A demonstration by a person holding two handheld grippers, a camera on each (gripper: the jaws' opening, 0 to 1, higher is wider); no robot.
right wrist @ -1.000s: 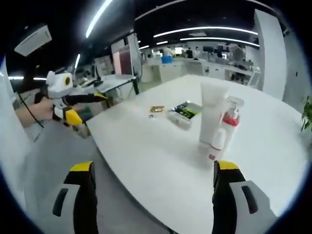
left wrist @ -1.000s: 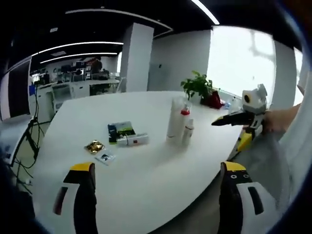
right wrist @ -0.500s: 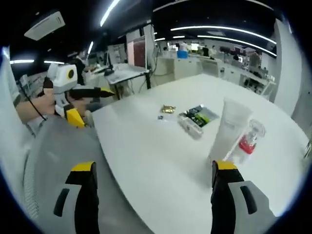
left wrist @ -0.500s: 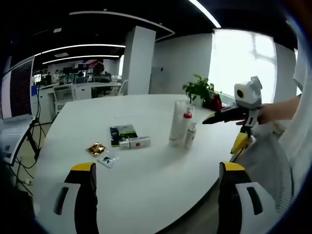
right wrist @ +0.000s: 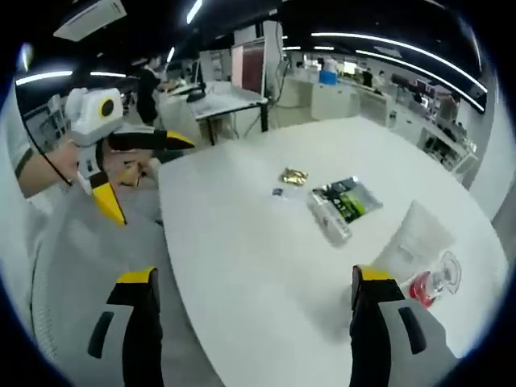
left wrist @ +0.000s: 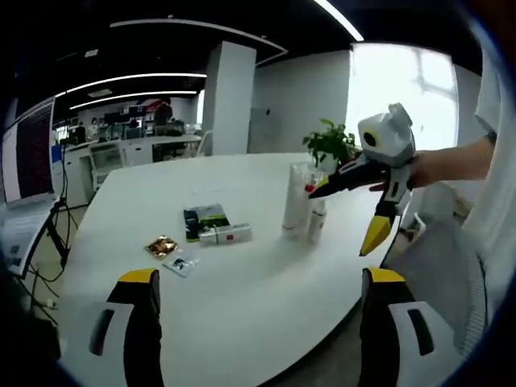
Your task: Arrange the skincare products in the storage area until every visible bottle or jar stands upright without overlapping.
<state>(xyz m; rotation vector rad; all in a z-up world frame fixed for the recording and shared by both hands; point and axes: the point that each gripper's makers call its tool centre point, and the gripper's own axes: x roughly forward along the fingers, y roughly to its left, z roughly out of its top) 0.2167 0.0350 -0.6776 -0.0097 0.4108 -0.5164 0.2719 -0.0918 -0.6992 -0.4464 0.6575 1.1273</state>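
While both claws hang apart w/ nothing between, right claw (left wrist: 316,191) sits beside upright tube (left wrist: 293,199) & bottles on desk (left wrist: 242,274).

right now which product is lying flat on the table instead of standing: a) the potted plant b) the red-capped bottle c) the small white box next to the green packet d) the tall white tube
c: in the left gripper view the small white box lies on its long side beside the green packet, while the tall white tube and the red-capped bottle stand upright on the table.
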